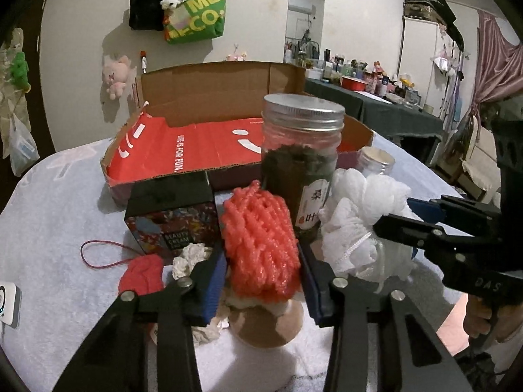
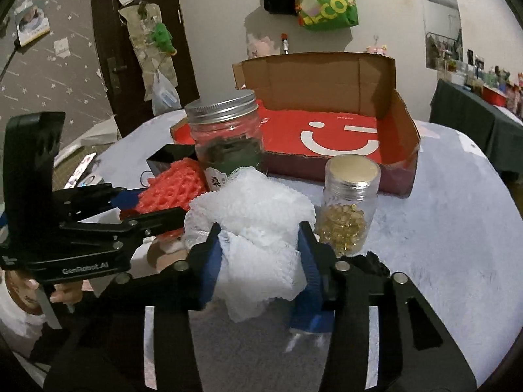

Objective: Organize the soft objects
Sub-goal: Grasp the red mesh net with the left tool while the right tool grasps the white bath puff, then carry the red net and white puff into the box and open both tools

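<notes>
The left gripper (image 1: 263,261), angled down over the table, clamps the coral foam net (image 1: 261,245). Beside it, the right gripper (image 2: 260,258), tilted likewise, squeezes the white mesh puff (image 2: 258,228) between its 2 blue pads

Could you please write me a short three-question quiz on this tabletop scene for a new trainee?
1. True or false: the left gripper is closed on the coral mesh sponge.
2. What does the right gripper hold? A) the white mesh pouf B) the small jar of yellow capsules C) the black carton
3. Fill in: the tall jar with the metal lid stands in front of the open ____ box with the red floor.

Key: 1 true; 2 A; 3 cardboard.
</notes>
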{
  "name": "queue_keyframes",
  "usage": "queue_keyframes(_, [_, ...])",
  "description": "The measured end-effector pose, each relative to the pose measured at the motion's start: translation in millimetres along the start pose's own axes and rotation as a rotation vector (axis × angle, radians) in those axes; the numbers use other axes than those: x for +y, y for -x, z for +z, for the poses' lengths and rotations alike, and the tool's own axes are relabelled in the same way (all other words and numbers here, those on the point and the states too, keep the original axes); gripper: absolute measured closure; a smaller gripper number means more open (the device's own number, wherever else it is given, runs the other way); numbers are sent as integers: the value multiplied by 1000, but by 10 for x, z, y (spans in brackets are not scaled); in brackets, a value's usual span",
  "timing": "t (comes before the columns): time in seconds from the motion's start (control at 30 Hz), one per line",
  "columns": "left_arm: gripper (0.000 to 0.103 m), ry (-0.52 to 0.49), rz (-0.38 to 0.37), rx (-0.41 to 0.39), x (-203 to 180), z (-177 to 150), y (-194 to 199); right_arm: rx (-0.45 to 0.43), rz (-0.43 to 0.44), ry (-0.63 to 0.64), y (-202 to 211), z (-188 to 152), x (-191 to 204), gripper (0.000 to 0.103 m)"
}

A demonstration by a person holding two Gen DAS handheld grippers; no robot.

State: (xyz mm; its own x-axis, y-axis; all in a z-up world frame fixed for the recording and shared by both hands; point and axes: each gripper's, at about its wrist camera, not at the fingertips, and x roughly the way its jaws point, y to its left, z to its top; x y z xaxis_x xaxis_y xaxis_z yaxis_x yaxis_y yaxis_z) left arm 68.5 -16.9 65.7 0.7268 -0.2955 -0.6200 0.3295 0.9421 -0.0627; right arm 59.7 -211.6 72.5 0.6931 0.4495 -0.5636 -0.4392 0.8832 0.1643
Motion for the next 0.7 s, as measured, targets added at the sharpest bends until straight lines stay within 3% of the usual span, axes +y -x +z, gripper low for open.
queue_keyframes(0.23, [60,-2,-5,-15,-9,18,77,-29,-3,1,111,-22,35,76])
queue_keyframes(0.7, [61,-16,-17,-77,-15,146,391,-82,-2,18,357,47,93,80])
